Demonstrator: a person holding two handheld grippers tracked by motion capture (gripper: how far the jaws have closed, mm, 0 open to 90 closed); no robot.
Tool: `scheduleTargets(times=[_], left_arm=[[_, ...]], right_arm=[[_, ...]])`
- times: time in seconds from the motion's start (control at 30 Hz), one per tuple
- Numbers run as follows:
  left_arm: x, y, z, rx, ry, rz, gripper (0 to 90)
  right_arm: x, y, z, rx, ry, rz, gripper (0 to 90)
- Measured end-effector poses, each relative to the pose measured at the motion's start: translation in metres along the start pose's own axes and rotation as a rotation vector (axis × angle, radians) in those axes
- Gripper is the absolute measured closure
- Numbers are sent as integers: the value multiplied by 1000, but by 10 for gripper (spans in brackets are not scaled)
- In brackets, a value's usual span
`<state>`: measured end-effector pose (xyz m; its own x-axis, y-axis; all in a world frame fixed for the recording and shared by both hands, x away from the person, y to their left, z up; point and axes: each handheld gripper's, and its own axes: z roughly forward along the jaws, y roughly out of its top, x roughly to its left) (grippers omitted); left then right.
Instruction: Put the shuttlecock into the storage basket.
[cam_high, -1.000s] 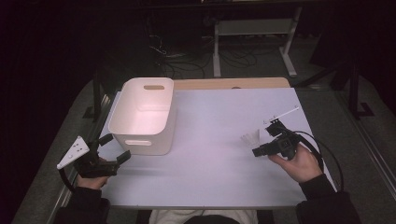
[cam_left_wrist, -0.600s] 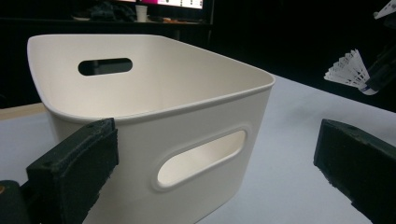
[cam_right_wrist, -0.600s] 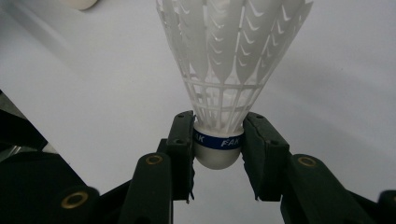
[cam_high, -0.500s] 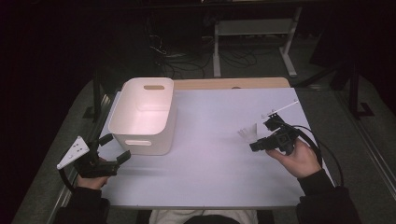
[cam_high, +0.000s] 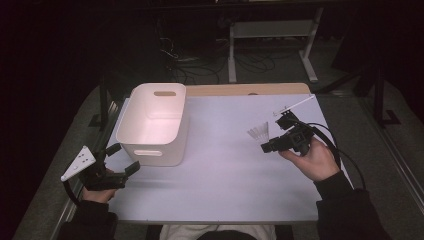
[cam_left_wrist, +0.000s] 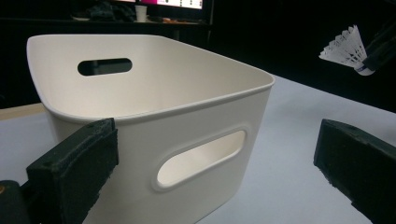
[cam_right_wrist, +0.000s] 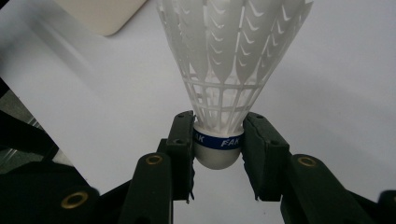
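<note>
Shuttlecock (cam_right_wrist: 219, 70) clamped at its cork in the right gripper (cam_high: 272, 145), held above the table (cam_high: 225, 175), well right of the bin (cam_high: 155, 125), feathers toward it. Left gripper (cam_high: 122, 160) sits just beside the bin's near left corner, jaws spread, holding nothing.

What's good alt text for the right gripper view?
The right gripper is shut on a white plastic shuttlecock, its two black jaws clamping the rounded base at the blue band, with the skirt fanning up and away from the camera. Below it lies the pale table surface, with a corner of a cream bin at top left.
</note>
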<state>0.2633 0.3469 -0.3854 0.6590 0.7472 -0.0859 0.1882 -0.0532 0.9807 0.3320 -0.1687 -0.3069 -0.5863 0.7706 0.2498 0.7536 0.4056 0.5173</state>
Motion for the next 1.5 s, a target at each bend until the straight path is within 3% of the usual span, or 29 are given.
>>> scheduleTargets(times=[0.7, 0.83, 0.9, 1.17, 1.5], left_arm=[[0, 0, 0, -2, -4, -2, 0], [0, 0, 0, -2, -5, -2, 0], [0, 0, 0, -2, -5, -3, 0], [0, 0, 0, -2, -6, -3, 0], [0, 0, 0, -2, -6, -2, 0]], right_arm=[[12, 41, -9, -59, 38, -53, 638], [12, 50, -10, -75, 57, -69, 639], [14, 60, -11, -95, 74, -102, 638], [17, 74, -12, -120, 101, -127, 639], [30, 90, -14, -132, 93, -177, 639]])
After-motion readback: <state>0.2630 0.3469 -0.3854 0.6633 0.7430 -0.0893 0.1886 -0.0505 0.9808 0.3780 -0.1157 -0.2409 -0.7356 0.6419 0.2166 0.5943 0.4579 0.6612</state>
